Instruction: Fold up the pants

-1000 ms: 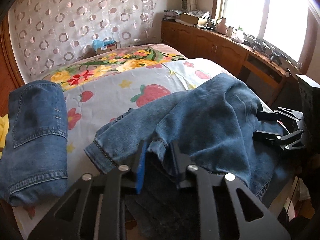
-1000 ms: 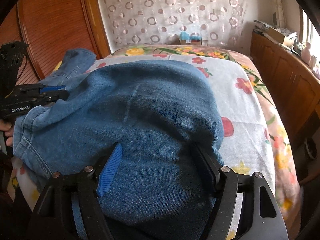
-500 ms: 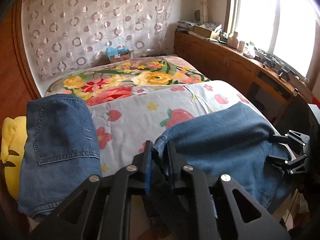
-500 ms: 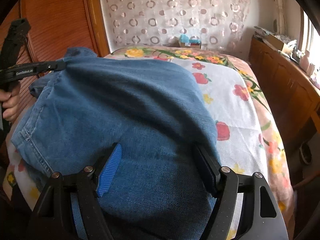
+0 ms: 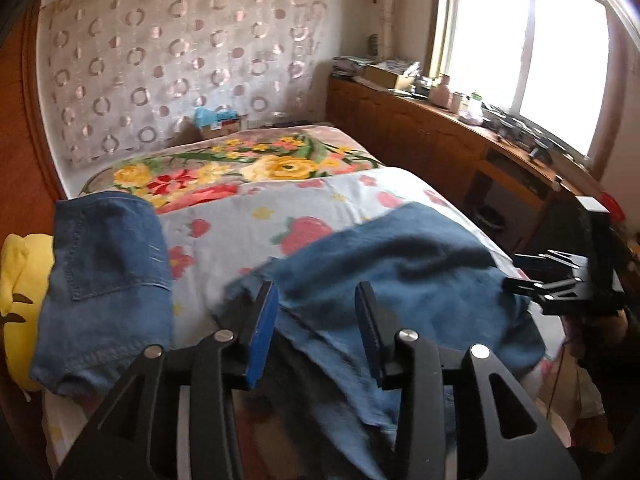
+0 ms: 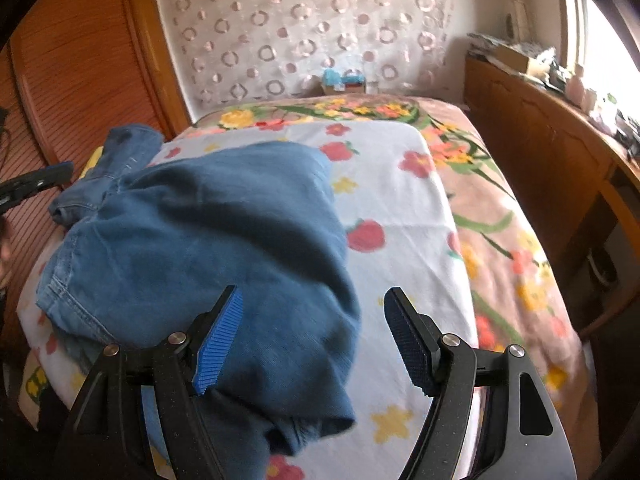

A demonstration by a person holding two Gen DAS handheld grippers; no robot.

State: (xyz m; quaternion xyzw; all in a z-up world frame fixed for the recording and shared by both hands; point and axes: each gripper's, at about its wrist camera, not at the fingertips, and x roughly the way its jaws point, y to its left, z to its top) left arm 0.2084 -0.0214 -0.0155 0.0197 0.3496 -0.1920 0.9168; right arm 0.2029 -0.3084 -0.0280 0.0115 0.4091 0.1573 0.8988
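1. Pants (image 6: 208, 240) lie bunched on the bed (image 6: 400, 184), toward its near edge, one end spilling over that edge below my claws.
2. My left claw (image 5: 316, 320) is opening: its jaws stand moderately apart above the denim, pads pressing nothing, so the hem I judge it was meant to lay down is free.
3. My right claw (image 6: 312, 340) stands wide; the pants' rounded edge lies under its blue pad (image 6: 218, 340), but neither pad pinches cloth.
4. To do this step well, I would lift both claws clear without snagging the fabric, then check that the upper layer lies flat over the lower before smoothing or taking the next fold.
5. Judging by the lumpy, uneven outline, this fold needs squaring up; the overhanging end could drag the pile off the bed.
6. Left of the pants, another folded pair of jeans (image 5: 108, 280) rests on the bed, with something yellow (image 5: 20, 300) beyond it.
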